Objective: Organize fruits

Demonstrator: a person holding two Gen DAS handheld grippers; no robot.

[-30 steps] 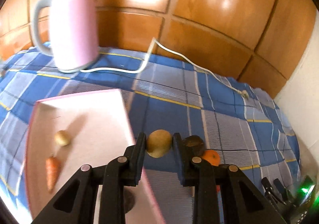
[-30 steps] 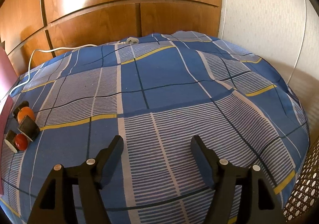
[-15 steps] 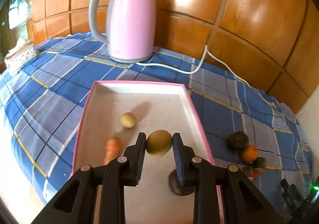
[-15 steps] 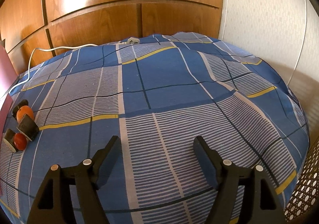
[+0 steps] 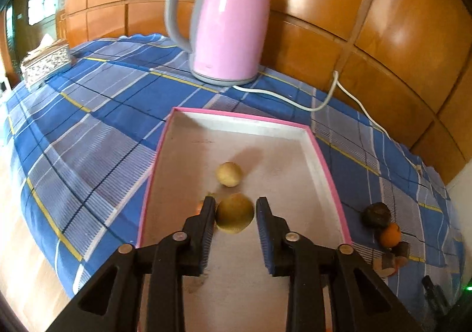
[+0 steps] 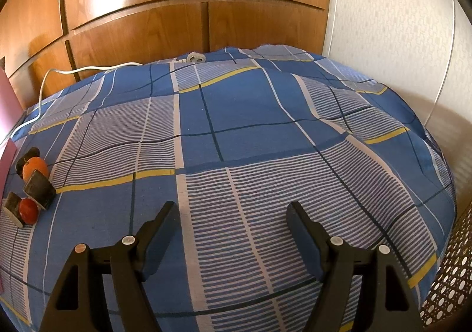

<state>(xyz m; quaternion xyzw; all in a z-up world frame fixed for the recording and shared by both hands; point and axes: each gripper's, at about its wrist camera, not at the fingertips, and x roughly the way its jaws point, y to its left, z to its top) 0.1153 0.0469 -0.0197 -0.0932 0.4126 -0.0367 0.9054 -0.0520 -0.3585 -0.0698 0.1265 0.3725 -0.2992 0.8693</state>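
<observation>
A pink-rimmed white tray (image 5: 324,163) lies on the blue checked cloth. Over it my left gripper (image 5: 235,202) has its jaws opening around a yellow-green round fruit (image 5: 234,214); the fruit leans on the left finger, and a thin gap shows at the right one. A smaller yellow fruit (image 5: 229,174) sits in the tray just beyond. A carrot is mostly hidden behind the left finger. Right of the tray lie a dark fruit (image 5: 376,214), an orange (image 5: 390,234) and a red fruit (image 6: 28,209). My right gripper (image 6: 231,211) stands open above bare cloth.
A pink kettle (image 5: 227,22) stands behind the tray, its white cord (image 5: 295,99) running right to a plug (image 6: 194,59). A patterned tissue box (image 5: 44,62) sits far left. Two wooden blocks (image 6: 39,189) lie among the loose fruits. Wooden panels back the table; a wicker surface (image 6: 448,273) is at the right.
My left gripper carried the yellow-green fruit from the cloth leftward over the tray and lower, and its jaws have now parted slightly. The right gripper widened a little and stayed put.
</observation>
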